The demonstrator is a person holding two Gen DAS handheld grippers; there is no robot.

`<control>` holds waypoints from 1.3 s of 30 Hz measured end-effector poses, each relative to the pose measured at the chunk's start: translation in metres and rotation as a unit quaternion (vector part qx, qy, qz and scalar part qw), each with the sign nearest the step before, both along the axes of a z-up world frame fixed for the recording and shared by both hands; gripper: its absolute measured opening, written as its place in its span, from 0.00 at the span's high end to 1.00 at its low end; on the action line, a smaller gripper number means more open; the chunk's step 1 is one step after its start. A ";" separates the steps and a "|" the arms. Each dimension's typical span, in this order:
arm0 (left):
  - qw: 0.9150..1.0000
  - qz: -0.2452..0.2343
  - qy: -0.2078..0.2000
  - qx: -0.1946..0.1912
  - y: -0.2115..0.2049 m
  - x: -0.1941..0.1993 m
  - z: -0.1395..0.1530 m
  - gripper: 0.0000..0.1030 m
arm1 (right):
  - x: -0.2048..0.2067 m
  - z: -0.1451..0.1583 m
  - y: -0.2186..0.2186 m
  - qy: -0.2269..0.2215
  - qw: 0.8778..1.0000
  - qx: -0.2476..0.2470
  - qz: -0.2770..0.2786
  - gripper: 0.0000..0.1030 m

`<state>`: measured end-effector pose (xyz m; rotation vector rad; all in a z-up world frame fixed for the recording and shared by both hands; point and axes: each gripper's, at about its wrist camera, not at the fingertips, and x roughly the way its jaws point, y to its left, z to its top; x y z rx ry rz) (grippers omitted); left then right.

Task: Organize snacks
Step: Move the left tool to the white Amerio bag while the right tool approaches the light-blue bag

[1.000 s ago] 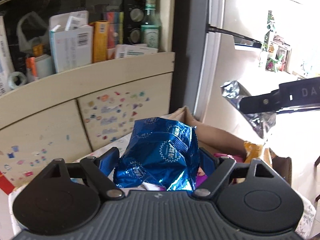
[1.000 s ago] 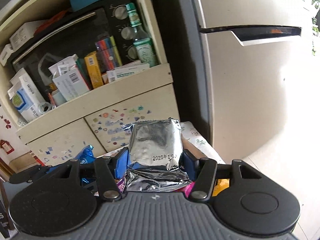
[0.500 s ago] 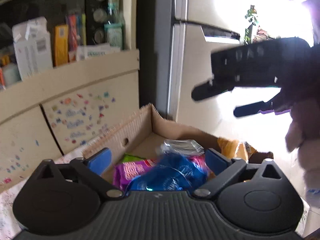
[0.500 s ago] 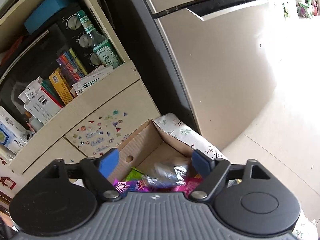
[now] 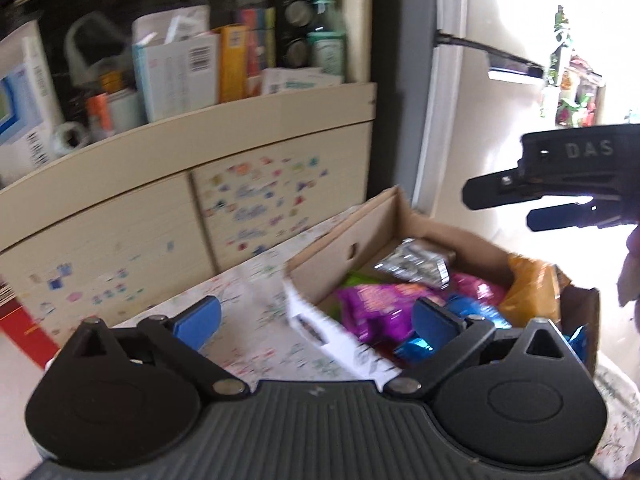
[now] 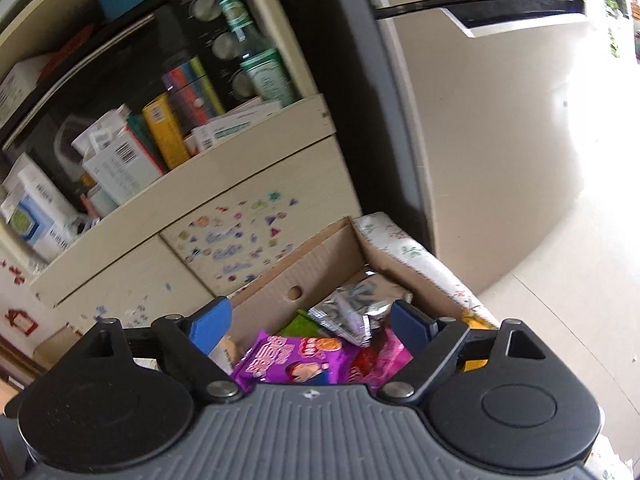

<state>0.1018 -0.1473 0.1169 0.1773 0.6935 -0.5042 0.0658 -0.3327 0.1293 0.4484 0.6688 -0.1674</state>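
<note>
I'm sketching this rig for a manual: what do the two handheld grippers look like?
Each, the left gripper and the right gripper, has a ribbed grey body, two round black discs, black linkage arms with silver pivots and blue finger pads. From the side, the right one shows pale "DAS" lettering.

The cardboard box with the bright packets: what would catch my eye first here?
The cardboard box on the flowered cloth, heaped with snacks: a purple packet in front, a silver pouch behind it. Both pairs of blue-tipped fingers stand open and empty above it. Behind is a sticker-dotted cabinet under a crowded shelf.
</note>
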 end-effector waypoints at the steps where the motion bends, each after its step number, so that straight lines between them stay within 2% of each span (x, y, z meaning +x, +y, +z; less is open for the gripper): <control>1: 1.000 0.006 0.001 0.003 0.005 0.001 0.000 0.01 | 0.001 0.000 0.003 0.000 1.000 -0.001 0.007 0.11; 11: 0.997 0.053 0.029 0.046 0.053 0.005 -0.007 0.01 | 0.011 -0.006 0.045 0.006 0.996 -0.034 0.083 0.08; 22: 0.992 0.098 0.066 0.052 0.099 0.005 -0.021 0.01 | 0.018 -0.013 0.075 0.017 0.990 -0.042 0.130 0.08; 31: 0.983 0.115 0.121 0.079 0.111 0.007 -0.058 0.01 | 0.024 -0.024 0.102 0.032 0.983 -0.054 0.174 0.07; 39: 0.968 0.154 0.188 0.060 0.124 0.014 -0.090 0.02 | 0.028 -0.038 0.126 0.052 0.975 -0.060 0.210 0.07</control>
